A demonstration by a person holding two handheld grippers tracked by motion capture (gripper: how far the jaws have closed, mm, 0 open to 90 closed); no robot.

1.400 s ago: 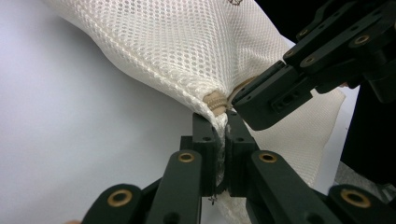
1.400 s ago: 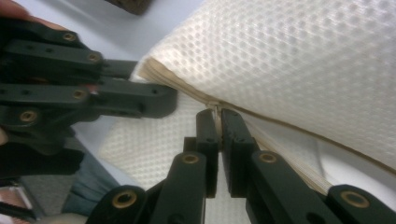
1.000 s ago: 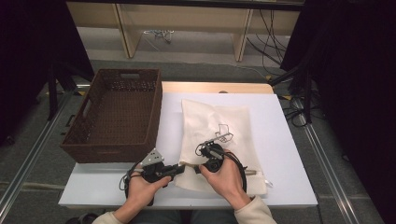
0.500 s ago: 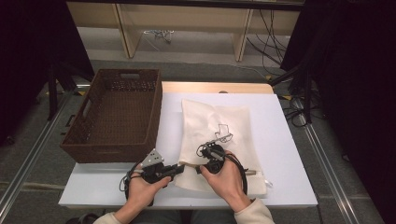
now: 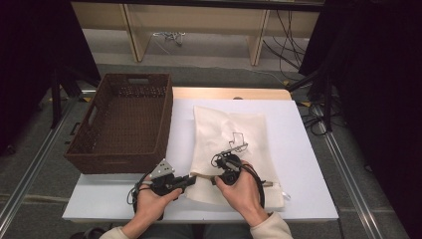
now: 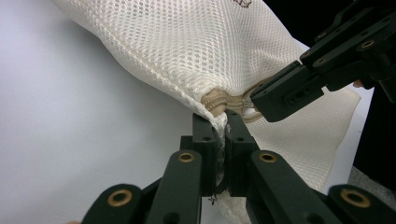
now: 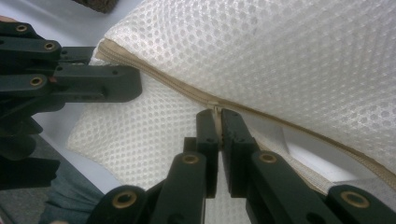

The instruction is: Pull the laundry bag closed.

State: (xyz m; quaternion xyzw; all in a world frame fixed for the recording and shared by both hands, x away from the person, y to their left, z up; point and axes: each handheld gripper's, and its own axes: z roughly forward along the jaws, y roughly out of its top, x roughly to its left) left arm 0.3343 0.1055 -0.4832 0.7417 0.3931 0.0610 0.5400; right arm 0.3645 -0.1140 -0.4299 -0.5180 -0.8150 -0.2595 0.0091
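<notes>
White tabletop [image 5: 308, 164] carries a mesh laundry bag [image 5: 239, 134] beside a wicker basket [image 5: 124, 119], the left gripper [image 6: 220, 133] clamping its corner, the right gripper [image 7: 218, 122] pinching its zipper pull [image 7: 215, 108].

Across the interval no change is visible: left gripper [image 5: 193, 179] and right gripper [image 5: 217, 174] keep their places at the 6 o'clock edge of the mesh bag [image 5: 224, 124], jaws equally clamped on its zip end.
</notes>
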